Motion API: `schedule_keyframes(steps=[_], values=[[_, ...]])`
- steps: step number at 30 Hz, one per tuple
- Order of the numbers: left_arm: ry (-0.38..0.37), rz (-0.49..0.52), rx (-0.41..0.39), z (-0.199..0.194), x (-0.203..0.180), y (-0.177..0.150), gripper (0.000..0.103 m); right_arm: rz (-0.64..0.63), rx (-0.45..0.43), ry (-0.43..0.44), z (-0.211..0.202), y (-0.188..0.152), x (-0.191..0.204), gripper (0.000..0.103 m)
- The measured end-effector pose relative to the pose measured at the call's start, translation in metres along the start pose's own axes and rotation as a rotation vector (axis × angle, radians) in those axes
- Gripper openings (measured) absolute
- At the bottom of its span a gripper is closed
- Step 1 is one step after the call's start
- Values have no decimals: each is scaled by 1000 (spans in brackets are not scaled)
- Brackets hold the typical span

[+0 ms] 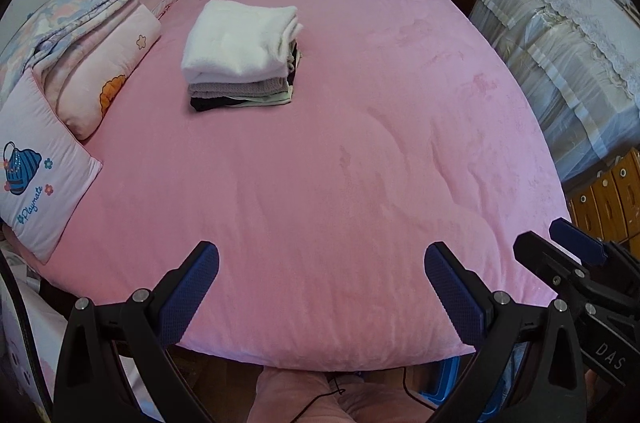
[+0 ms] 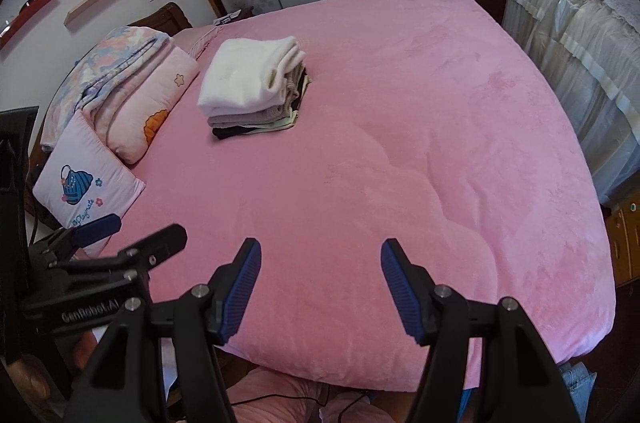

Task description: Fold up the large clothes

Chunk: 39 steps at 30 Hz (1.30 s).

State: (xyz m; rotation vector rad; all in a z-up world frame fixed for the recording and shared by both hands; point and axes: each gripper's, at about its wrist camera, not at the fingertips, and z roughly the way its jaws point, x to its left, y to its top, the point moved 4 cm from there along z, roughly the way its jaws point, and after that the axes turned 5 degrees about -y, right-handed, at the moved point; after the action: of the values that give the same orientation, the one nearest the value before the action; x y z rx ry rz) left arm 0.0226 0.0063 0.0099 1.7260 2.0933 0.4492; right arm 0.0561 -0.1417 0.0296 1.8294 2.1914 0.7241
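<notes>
Two grippers, left gripper and right gripper, are hovering with fingers released and empty over the bed; fetching the next garment should spare the stack of folded clothes.

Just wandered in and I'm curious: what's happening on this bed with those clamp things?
A person is folding clothes with a hand-held gripper in each hand. Right now the left gripper and right gripper are both open and empty, poised over the near edge of the pink bed. A stack of folded clothes, white garment on top, sits near the pillows.
</notes>
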Motion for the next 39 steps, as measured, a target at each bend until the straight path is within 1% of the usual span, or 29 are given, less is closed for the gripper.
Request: schedule_keyframes(steps=[6, 14, 23, 39], values=[[5, -2, -31, -10, -6, 0, 102, 22, -24, -21, -4, 2, -13, 76], [2, -32, -4, -6, -6, -4, 102, 13, -25, -29, -6, 4, -14, 77], [20, -35, -11, -8, -8, -3, 102, 9, -23, -34, -6, 7, -15, 77], [37, -28, 11, -1, -9, -2, 102, 23, 5, -50, 2, 8, -18, 77]])
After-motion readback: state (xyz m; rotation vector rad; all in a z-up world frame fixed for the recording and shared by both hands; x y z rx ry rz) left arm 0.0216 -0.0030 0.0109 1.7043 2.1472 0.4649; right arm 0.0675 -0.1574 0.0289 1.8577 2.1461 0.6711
